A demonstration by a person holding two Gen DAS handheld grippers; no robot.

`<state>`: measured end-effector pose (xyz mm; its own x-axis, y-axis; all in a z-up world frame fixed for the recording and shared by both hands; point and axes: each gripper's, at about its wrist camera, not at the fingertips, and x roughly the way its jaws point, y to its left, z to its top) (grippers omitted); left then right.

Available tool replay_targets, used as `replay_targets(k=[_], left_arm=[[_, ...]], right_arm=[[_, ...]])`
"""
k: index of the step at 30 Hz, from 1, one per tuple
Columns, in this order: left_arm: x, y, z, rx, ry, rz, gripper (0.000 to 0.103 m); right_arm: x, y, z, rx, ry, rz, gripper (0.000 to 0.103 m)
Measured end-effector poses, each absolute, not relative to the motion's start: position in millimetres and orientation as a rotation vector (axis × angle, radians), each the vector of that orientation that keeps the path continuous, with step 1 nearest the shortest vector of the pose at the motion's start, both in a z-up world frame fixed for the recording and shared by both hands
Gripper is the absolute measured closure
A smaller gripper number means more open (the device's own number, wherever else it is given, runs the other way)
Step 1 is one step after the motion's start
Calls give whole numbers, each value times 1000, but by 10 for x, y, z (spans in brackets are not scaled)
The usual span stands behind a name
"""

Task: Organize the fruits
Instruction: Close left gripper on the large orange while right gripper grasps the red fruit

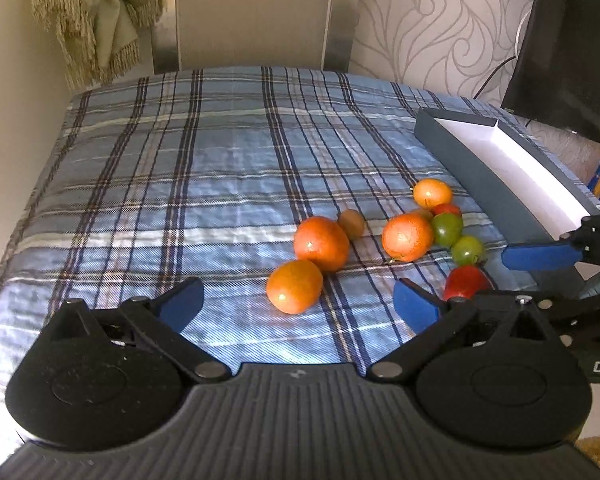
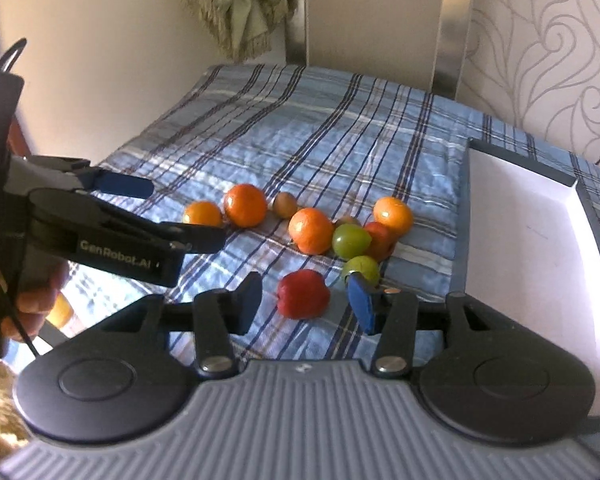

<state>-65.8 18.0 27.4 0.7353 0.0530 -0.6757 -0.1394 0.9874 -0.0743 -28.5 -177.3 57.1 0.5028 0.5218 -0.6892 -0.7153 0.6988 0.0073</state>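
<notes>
We see our right gripper (image 2: 304, 304) open around a glossy, squat red fruit (image 2: 303, 293), untouched; our left gripper (image 1: 296, 300) gapes wide

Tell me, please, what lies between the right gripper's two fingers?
In the right wrist view, the red fruit sits on the plaid cloth between the right gripper fingers, with gaps on both sides.

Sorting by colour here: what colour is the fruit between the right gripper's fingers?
Red, clearest in the right wrist view.
</notes>
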Motion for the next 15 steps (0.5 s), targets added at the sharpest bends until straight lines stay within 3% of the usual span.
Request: replay_targets(k=[2, 12, 15], left_arm=[[-642, 179, 256, -128, 744, 91, 12], [-598, 197, 220, -140, 760, 75, 14], [-589, 202, 214, -128, 768, 64, 21]], right_arm=[[-259, -1753, 544, -313, 731, 758, 53], [-194, -1702, 403, -352, 769, 754, 53], [-181, -1699, 376, -348, 770, 752, 53]])
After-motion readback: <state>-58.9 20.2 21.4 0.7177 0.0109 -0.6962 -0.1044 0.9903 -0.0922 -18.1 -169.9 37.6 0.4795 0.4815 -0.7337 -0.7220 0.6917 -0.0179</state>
